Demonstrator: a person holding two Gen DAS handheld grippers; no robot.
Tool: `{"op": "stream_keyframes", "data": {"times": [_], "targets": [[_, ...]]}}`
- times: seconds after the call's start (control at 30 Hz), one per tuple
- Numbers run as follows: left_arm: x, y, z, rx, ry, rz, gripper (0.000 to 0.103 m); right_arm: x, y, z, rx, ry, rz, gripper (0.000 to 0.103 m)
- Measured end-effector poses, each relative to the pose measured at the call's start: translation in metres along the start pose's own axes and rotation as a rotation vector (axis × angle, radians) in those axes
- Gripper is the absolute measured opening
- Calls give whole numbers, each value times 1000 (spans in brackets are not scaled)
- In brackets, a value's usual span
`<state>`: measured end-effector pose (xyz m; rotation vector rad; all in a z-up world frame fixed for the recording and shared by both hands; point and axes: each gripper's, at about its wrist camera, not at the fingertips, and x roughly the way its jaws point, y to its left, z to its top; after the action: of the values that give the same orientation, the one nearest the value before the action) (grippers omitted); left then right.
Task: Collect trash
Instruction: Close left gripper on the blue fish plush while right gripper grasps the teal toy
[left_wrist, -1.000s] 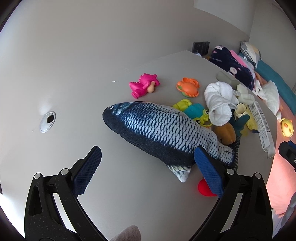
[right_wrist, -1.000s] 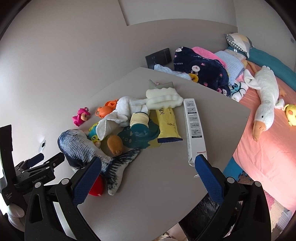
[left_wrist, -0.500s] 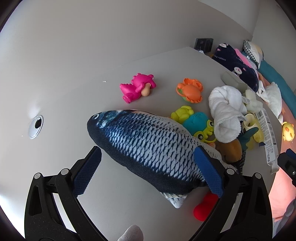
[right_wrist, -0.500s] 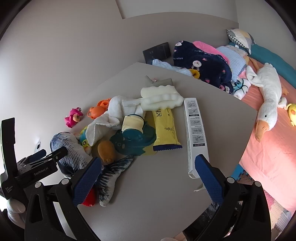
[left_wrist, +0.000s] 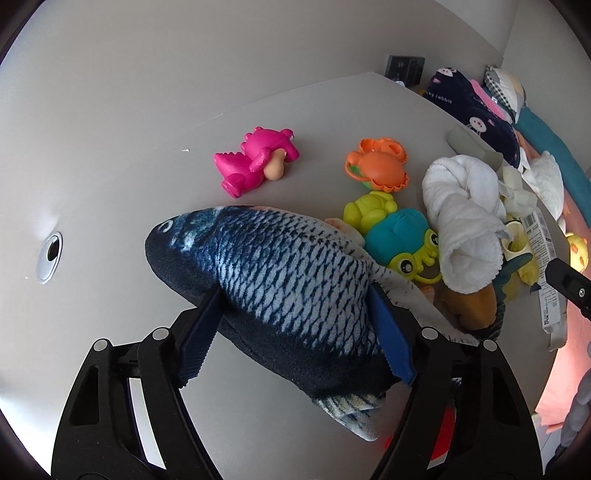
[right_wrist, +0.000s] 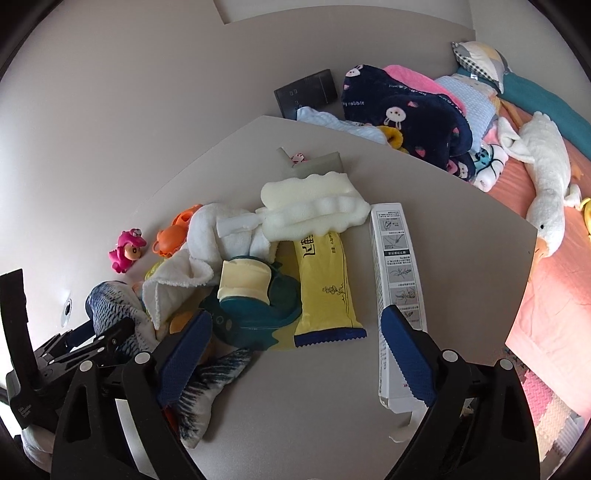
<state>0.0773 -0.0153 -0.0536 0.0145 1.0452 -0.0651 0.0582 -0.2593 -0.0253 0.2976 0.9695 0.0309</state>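
A blue-and-white plush fish (left_wrist: 280, 280) lies on the grey table (left_wrist: 129, 155). My left gripper (left_wrist: 295, 339) has closed on its body, one blue pad on each flank. The fish's tail (right_wrist: 207, 391) shows in the right wrist view. My right gripper (right_wrist: 295, 354) is open and empty above the table, over the lower end of a yellow wrapper (right_wrist: 325, 284). A long white carton (right_wrist: 399, 288) lies beside its right finger. A white foam piece (right_wrist: 314, 206) lies beyond the wrapper.
Pink (left_wrist: 255, 158), orange (left_wrist: 380, 166), yellow-green (left_wrist: 373, 210) and teal (left_wrist: 402, 236) plastic toys, a white towel (left_wrist: 465, 218) and a teal-and-cream slipper (right_wrist: 251, 295) crowd the table. A bed with a goose plush (right_wrist: 546, 166) and blankets borders the table's right edge.
My left gripper has moved forward over the fish and closed on its body. My right gripper has moved down and forward toward the yellow wrapper and stays open.
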Motion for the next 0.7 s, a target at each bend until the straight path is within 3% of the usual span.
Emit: {"op": "stream_keyframes", "data": {"times": [0.23, 0.37, 0.7], "targets": [[-3, 6, 0, -18, -34, -22, 45, 5, 12, 6, -45, 5, 32, 93], [-8, 8, 1, -16, -46, -31, 33, 13, 23, 7, -70, 29, 50, 82], [-36, 28, 7, -60, -112, -39, 28, 38, 41, 6, -130, 63, 17, 73]]}}
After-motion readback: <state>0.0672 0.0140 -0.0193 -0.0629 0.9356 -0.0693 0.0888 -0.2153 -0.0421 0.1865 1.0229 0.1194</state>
